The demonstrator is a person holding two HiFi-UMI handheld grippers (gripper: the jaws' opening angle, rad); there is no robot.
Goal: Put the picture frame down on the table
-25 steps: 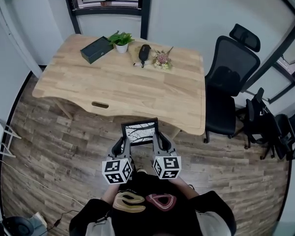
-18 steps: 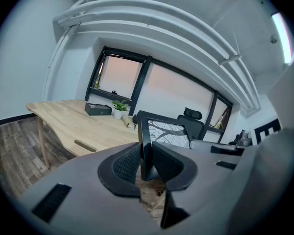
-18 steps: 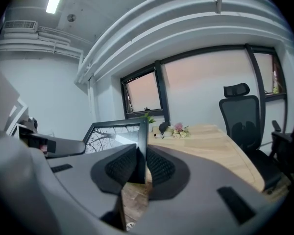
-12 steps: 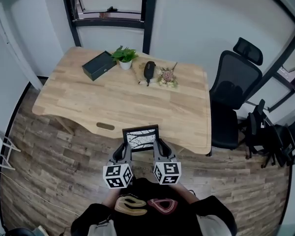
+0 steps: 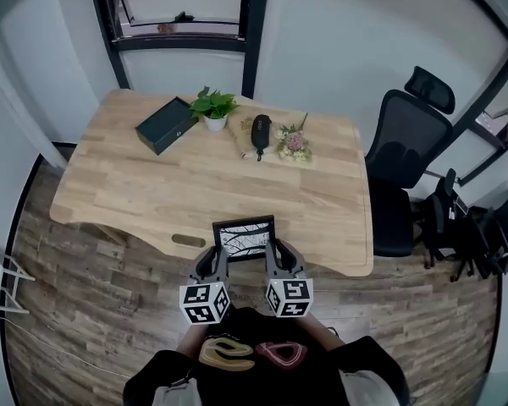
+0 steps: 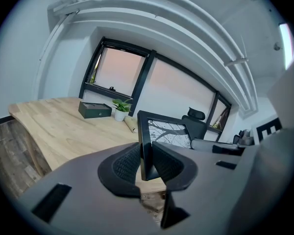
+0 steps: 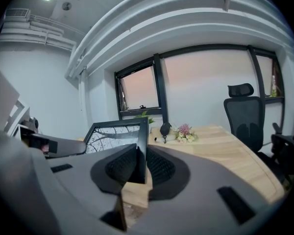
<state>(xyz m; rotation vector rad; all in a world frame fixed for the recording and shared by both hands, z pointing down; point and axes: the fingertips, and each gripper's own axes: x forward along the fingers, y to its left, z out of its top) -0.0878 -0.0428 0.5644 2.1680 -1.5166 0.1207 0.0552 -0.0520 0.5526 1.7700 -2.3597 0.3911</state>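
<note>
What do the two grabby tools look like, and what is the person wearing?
The left tool and right tool are grey, with black ribbed pads. Each carries a white cube printed with black square markers. One handle is tan, the other reddish. The sleeves are black.

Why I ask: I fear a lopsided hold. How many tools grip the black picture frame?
2. The left tool clamps the left edge of the black rectangular picture frame; the right tool clamps its right edge.
</note>
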